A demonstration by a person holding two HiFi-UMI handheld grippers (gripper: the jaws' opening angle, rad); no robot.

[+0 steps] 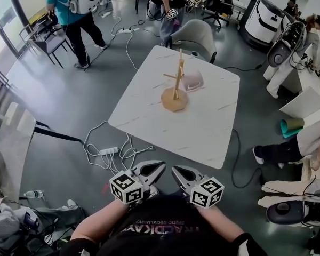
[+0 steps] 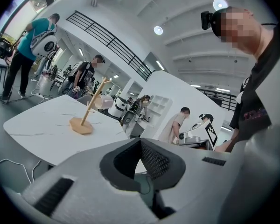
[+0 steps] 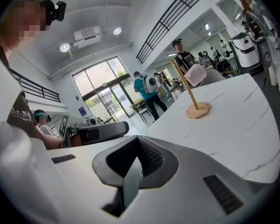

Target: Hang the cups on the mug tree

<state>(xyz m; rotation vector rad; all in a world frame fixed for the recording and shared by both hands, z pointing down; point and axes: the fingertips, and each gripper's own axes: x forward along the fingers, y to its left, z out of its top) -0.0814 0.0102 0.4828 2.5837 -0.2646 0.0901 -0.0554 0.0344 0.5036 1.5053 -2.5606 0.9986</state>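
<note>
The left gripper [image 1: 158, 167] and right gripper [image 1: 177, 170] sit side by side, close in front of the person's chest, on the near side of the white counter [image 1: 202, 129]. Both pairs of fingers are pressed fully together with nothing between them; each gripper view shows only the dark ribbed pads meeting.

Well ahead of the fingers, past the middle of the counter, stands the wooden tree [image 1: 175, 89] on its round base. One pale cup [image 1: 192, 80] is on it, on the side that lies ahead and to the right of the fingers, tipped on its side. It seems to hang from a peg, though its handle is too small to make out. Neither gripper touches the tree or the cup.

A power strip [image 1: 109, 151] with tangled white cables lies on the floor ahead and to the left of the fingers. A grey chair [image 1: 194, 33] stands just beyond the counter's far edge.
</note>
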